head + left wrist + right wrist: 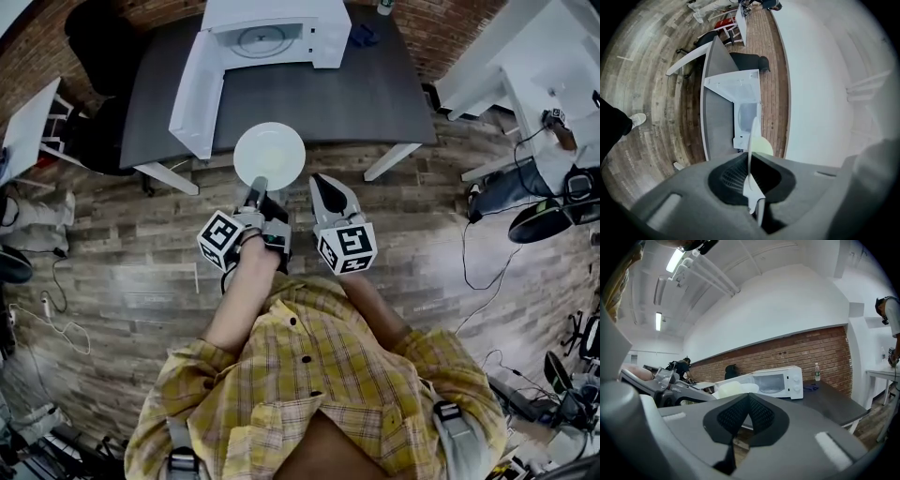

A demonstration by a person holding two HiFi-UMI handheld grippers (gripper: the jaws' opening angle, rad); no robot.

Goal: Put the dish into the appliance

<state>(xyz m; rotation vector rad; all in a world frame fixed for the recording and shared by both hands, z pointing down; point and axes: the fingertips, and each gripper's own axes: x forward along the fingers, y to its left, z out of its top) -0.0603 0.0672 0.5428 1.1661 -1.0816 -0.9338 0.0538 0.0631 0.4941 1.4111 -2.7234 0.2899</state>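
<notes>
Here, outstretched left gripper (255,193) pinches dish (269,156) rim.

dark table (361,94) carries an open white microwave (272,36).

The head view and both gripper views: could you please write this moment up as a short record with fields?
Dish: white plate, held face up in the air by the table's front edge
Left gripper: shut on the plate's near rim
Right gripper: shut, nothing between its jaws, just right of the plate
Appliance: white microwave on the dark table
Door: swung wide open to the left
Task state: plate not yet inside the microwave
</notes>
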